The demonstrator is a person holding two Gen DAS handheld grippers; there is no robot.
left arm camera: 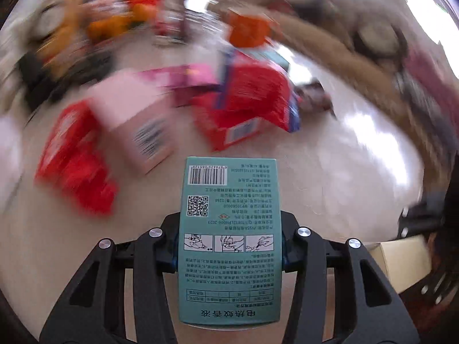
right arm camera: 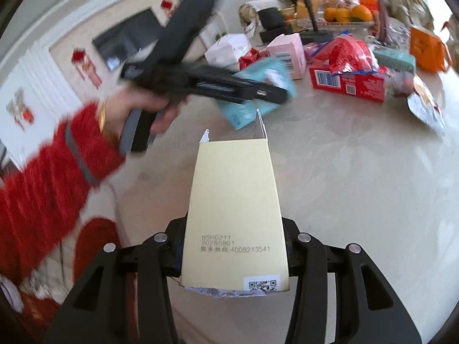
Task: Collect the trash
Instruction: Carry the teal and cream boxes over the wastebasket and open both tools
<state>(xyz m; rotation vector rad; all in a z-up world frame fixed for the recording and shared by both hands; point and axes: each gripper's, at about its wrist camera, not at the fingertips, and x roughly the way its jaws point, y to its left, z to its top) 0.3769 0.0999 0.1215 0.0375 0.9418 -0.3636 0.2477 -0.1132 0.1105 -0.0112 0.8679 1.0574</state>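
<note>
While the left claw [left arm camera: 229,253] is clamped on a teal box [left arm camera: 229,238] held above the pale bench [left arm camera: 330,177], the right claw [right arm camera: 233,253] is clamped on a cream carton [right arm camera: 233,215]. Further back on the bench lie a red box [right arm camera: 348,83], a pink box [right arm camera: 287,51] and crumpled wrappers.

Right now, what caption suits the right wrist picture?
Right fingers clamp a cream carton above a trash-strewn table.

Right hand-held gripper [right arm camera: 233,255] clamps a cream carton [right arm camera: 233,200] above the table [right arm camera: 358,186].
</note>
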